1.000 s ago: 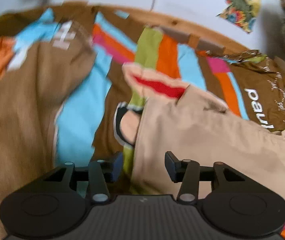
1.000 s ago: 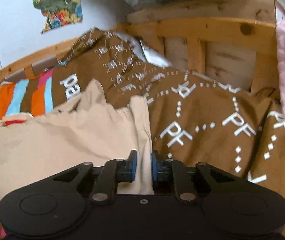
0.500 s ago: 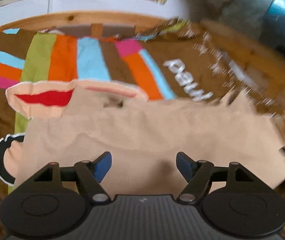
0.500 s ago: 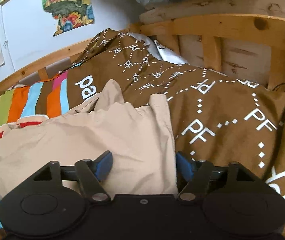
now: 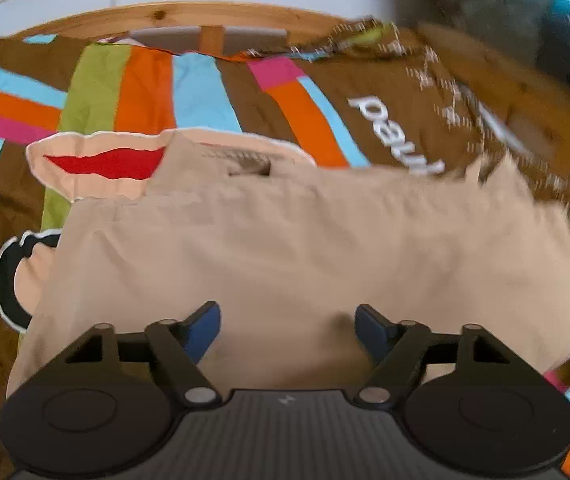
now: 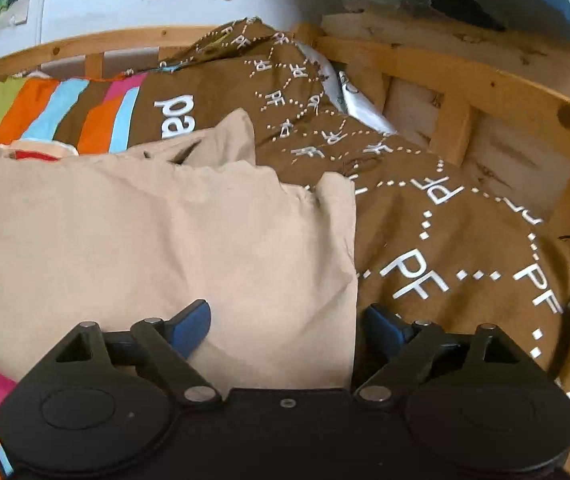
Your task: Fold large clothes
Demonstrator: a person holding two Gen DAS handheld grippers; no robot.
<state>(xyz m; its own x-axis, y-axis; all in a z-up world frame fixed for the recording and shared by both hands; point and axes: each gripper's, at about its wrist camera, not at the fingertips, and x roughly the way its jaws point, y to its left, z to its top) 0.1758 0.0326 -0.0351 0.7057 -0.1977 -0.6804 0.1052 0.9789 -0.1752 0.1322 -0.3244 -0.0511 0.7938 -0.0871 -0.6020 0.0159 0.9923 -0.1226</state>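
Left gripper (image 5: 288, 326) and right gripper (image 6: 287, 322) just spread wide, gripping nothing, low centre over beige garment (image 5: 305, 248) on duvet (image 6: 425, 240).

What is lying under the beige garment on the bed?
The beige garment lies on a brown duvet cover with coloured stripes and white letters. Its print continues beneath the garment; that part is covered and cannot be seen.

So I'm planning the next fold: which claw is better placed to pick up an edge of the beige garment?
Right claw: open, straddling the garment's side edge. Left claw sits over mid-cloth.
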